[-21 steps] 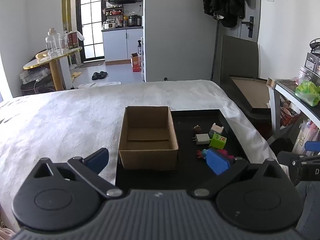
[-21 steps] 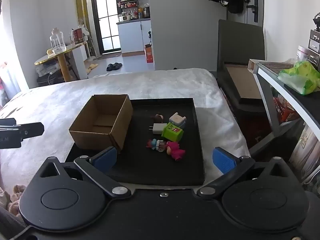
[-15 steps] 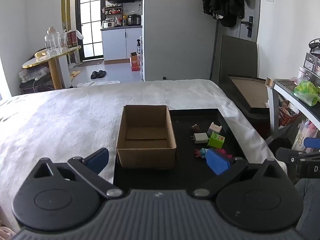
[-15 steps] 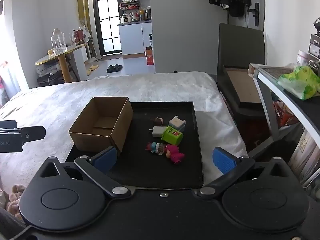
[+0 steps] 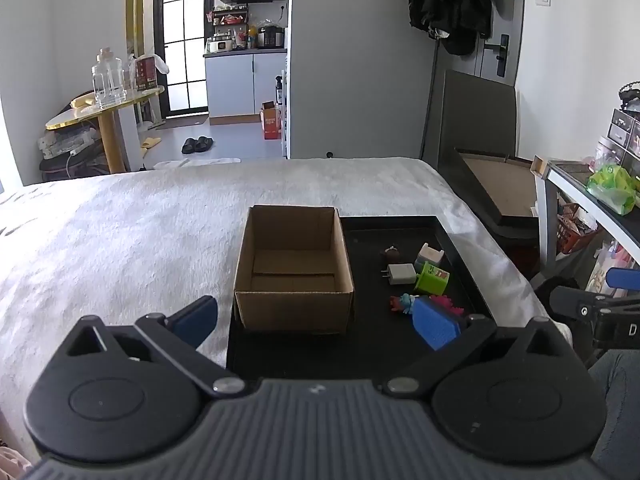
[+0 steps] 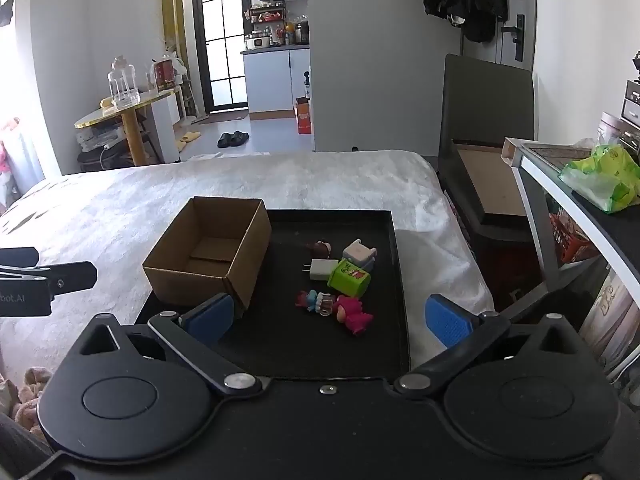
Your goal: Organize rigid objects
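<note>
Brown box (image 6: 208,256), black tray (image 6: 360,344), green cube (image 6: 349,278).

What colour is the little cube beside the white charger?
Bright green cube, clearest in the right wrist view.

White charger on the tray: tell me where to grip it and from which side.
Grip the white charger across its flat body from above, using the right gripper. It lies flat, prongs pointing left toward the box, with the green block close on its right.

Matt cardboard box (image 6: 208,254), fuzzy blanket (image 6: 120,208)
</note>
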